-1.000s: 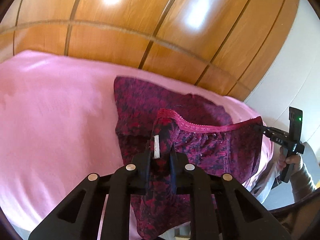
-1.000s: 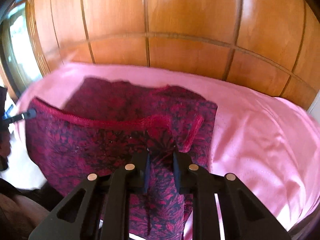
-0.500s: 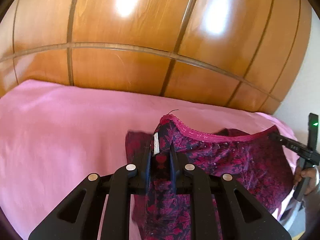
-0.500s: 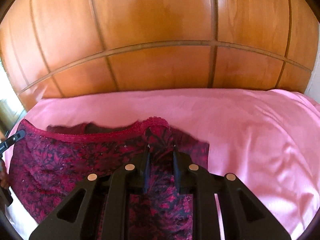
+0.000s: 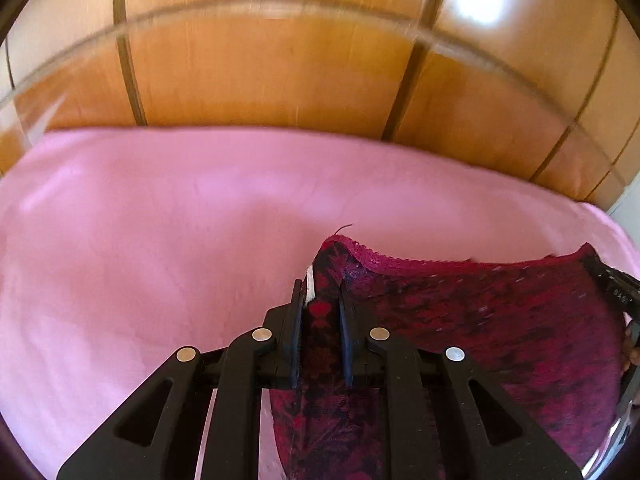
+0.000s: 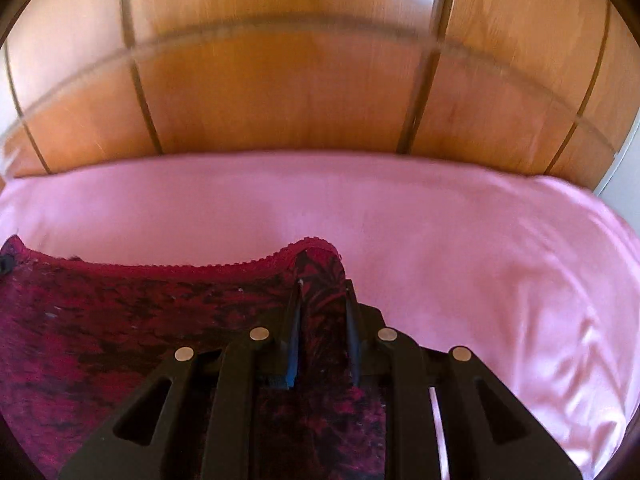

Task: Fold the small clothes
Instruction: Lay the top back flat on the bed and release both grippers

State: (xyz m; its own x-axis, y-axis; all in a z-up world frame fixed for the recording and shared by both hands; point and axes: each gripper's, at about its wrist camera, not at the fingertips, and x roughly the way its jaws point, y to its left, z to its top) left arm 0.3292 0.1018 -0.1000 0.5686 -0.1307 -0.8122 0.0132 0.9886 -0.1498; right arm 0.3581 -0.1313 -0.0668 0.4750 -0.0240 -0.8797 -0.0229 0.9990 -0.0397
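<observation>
Left gripper (image 5: 320, 312) and right gripper (image 6: 322, 316) jaws each clamped on a top corner of the maroon underwear (image 5: 480, 320), stretched between them above the pink bed (image 5: 160, 240), now lifted clear of it.

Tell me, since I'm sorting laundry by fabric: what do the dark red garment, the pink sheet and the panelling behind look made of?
Garment: seemingly thin, limp knit, matte, dark print, lacy scalloped trim; it drapes between the left gripper and right gripper. Pink sheet: smooth woven cloth with a slight satin sheen on its creases. Panelling: wood or wood veneer, glossy, with grain and window glare.
</observation>
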